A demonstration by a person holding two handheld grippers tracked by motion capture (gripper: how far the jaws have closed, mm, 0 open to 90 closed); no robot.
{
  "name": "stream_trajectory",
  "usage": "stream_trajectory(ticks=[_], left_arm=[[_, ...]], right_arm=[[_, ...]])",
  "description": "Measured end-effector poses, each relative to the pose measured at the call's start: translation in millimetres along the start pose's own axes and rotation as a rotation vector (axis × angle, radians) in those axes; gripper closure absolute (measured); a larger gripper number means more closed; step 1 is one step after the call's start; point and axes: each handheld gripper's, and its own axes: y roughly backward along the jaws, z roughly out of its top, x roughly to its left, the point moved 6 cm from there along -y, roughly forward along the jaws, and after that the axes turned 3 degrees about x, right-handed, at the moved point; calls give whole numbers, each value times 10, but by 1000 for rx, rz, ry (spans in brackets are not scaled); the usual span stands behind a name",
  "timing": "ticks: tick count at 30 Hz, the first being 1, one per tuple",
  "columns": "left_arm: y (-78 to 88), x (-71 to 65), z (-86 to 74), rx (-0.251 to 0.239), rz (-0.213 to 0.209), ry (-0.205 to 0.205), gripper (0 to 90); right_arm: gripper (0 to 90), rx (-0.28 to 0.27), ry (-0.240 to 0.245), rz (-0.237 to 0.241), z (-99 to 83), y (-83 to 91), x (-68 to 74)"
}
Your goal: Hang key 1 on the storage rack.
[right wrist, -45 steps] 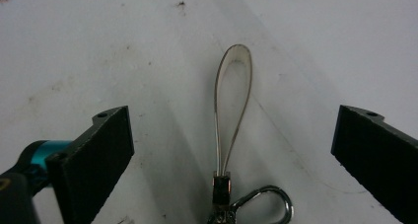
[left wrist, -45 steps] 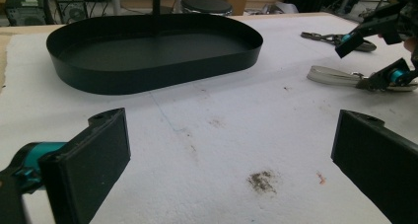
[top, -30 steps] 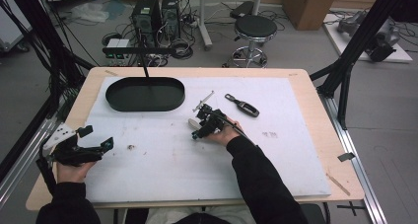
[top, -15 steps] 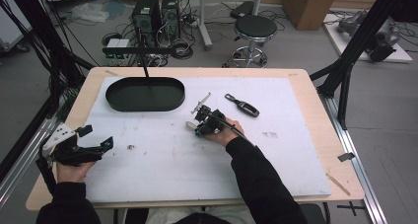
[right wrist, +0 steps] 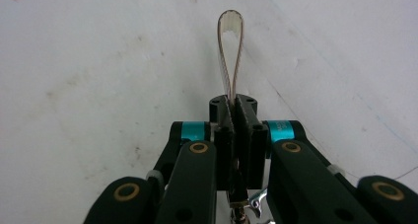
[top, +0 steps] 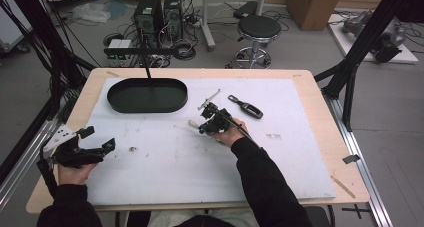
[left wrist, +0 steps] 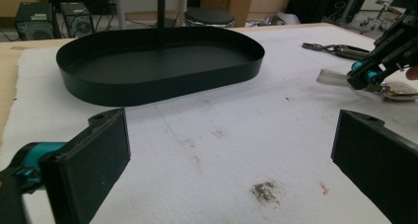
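Right gripper view showed the right gripper (right wrist: pixel 235 103) with jaws just squeezed shut on the pale loop (right wrist: pixel 230 46) close to the white mat (right wrist: pixel 98 61), so the grab looked done, the carry to the black tray (top: pixel 147 109) looked left, and the left gripper (top: pixel 97 139) stood open.

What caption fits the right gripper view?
Right gripper shut on a pale loop-ended tool above the white mat.
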Motion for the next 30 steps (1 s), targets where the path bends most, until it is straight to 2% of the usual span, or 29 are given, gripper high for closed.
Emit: stream_trajectory(ticks=[4, 11, 17, 24, 25, 30], left_arm=[[-17, 7, -1, 0, -3, 1, 19], [-51, 1, -4, 10, -7, -4, 19], [-58, 2, -6, 11, -5, -1, 19], [-63, 1, -11, 14, -8, -2, 19], [-62, 0, -10, 13, -8, -1, 19], [-60, 1, -9, 13, -7, -1, 19]], right_arm=[[870, -54, -41, 9, 26, 112, -60], [870, -110, -61, 9, 51, 299, -125], [871, -182, -105, 69, 94, 424, -181], [872, -302, -143, 137, 174, 583, -198], [872, -335, -149, 154, 197, 639, -207], [872, -376, -153, 177, 246, 738, -199]])
